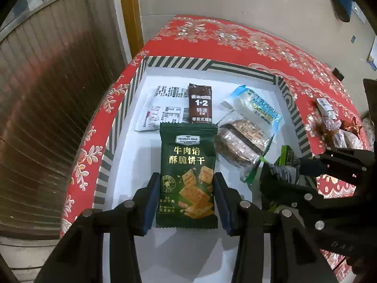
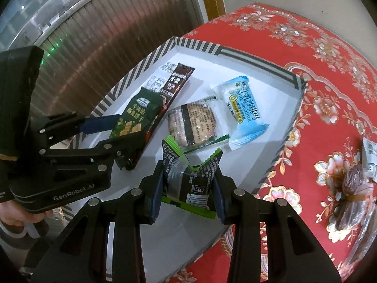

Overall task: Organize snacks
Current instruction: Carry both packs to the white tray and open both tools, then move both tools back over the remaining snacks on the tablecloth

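Observation:
My left gripper (image 1: 186, 198) is shut on a dark green cracker packet (image 1: 187, 176) and holds it over the white inside of a striped-rim box (image 1: 205, 67). It also shows in the right wrist view (image 2: 135, 120). My right gripper (image 2: 187, 188) is shut on a black packet with green edges (image 2: 190, 176), over the box's near right part; it shows in the left wrist view (image 1: 286, 167). In the box lie a brown coffee sachet (image 1: 200, 103), a white printed packet (image 1: 160, 115), a clear-wrapped round cake (image 1: 242, 139) and a light blue packet (image 1: 259, 106).
The box rests on a red floral tablecloth (image 2: 318, 75). More wrapped snacks lie on the cloth to the right (image 2: 355, 188), outside the box. A ribbed brown shutter (image 1: 47, 94) stands to the left, beyond the table's edge. The two grippers are close together over the box.

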`<state>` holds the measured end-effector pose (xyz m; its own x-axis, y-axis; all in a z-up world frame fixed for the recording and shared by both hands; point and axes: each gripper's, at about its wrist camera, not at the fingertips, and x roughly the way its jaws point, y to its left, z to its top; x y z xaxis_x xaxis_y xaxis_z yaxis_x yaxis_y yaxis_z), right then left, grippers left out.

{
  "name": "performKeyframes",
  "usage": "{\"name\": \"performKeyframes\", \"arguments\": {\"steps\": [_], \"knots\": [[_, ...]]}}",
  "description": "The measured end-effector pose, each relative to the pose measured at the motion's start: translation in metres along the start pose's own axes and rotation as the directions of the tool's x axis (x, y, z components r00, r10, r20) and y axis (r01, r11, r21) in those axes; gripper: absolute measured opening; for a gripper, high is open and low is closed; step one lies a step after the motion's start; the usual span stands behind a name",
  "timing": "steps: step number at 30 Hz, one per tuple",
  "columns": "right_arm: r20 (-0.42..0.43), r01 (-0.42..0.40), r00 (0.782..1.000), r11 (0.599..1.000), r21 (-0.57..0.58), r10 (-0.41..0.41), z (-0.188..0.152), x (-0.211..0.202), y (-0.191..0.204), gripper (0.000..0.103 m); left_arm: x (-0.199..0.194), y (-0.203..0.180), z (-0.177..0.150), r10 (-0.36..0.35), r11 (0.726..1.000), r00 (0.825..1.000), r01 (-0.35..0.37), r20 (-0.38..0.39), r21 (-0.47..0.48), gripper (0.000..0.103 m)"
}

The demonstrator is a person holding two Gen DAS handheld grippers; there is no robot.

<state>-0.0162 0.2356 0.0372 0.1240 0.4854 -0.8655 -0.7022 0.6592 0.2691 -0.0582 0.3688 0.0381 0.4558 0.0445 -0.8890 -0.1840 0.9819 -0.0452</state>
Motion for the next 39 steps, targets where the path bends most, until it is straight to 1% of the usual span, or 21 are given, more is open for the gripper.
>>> {"name": "performKeyframes", "arguments": {"steps": [3,8,11,12,14,15,17,21,23,27,29,31,34,39], "knots": [[-0.022,-0.008,1.000,1.000,0.000,0.008,0.001,0.007,0.001,0.036,0.003,0.000,-0.001,0.003,1.000,1.000,-0.003,-0.004,-0.001,0.047],[-0.007,0.002,1.000,1.000,-0.012,-0.002,0.001,0.008,0.003,0.039,0.003,0.001,-0.002,0.000,1.000,1.000,0.000,0.004,-0.023,0.050],[-0.002,-0.016,1.000,1.000,-0.007,0.016,0.001,0.007,0.003,0.047,0.003,0.001,-0.002,0.008,0.999,1.000,-0.007,0.001,-0.032,0.054],[0.005,-0.028,1.000,1.000,-0.003,0.028,0.000,0.005,0.003,0.053,0.004,0.001,-0.002,0.010,0.999,1.000,-0.010,-0.002,-0.036,0.056],[0.016,-0.033,0.999,0.999,-0.001,0.033,0.000,0.001,0.004,0.058,0.004,0.003,-0.002,0.011,0.999,1.000,-0.011,-0.008,-0.041,0.060],[0.019,-0.030,0.999,1.000,-0.003,0.030,-0.001,0.000,0.004,0.058,0.003,0.003,-0.003,0.011,0.999,1.000,-0.011,-0.009,-0.043,0.061],[0.023,-0.028,0.999,1.000,-0.001,0.028,-0.001,-0.003,0.004,0.058,0.002,0.003,-0.003,0.012,0.999,1.000,-0.012,-0.007,-0.045,0.068],[0.052,-0.040,0.998,0.999,0.026,0.038,-0.001,-0.015,-0.002,0.058,-0.005,0.004,-0.003,0.024,0.999,1.000,-0.024,0.005,-0.049,0.074],[0.068,-0.040,0.997,0.999,0.035,0.038,-0.001,-0.022,-0.005,0.058,-0.011,0.004,-0.002,0.032,0.998,0.999,-0.031,0.020,-0.051,0.079],[0.111,-0.038,0.993,0.998,0.050,0.033,-0.002,-0.040,-0.011,0.058,-0.024,0.001,0.002,0.042,0.998,0.998,-0.039,0.050,-0.057,0.081],[0.127,-0.031,0.992,0.998,0.052,0.024,-0.003,-0.050,-0.015,0.058,-0.029,-0.003,0.004,0.050,0.997,0.997,-0.046,0.064,-0.057,0.086],[0.135,-0.021,0.991,0.998,0.057,0.013,-0.006,-0.057,-0.018,0.058,-0.032,-0.007,0.006,0.052,0.997,0.996,-0.048,0.077,-0.053,0.090],[0.140,-0.018,0.990,0.997,0.077,0.007,-0.011,-0.065,-0.027,0.058,-0.035,-0.017,0.008,0.050,0.998,0.995,-0.046,0.084,-0.044,0.091],[0.144,-0.003,0.989,0.994,0.108,-0.013,-0.024,-0.076,-0.042,0.058,-0.033,-0.038,0.013,0.040,0.999,0.996,-0.038,0.075,-0.020,0.091]]}}
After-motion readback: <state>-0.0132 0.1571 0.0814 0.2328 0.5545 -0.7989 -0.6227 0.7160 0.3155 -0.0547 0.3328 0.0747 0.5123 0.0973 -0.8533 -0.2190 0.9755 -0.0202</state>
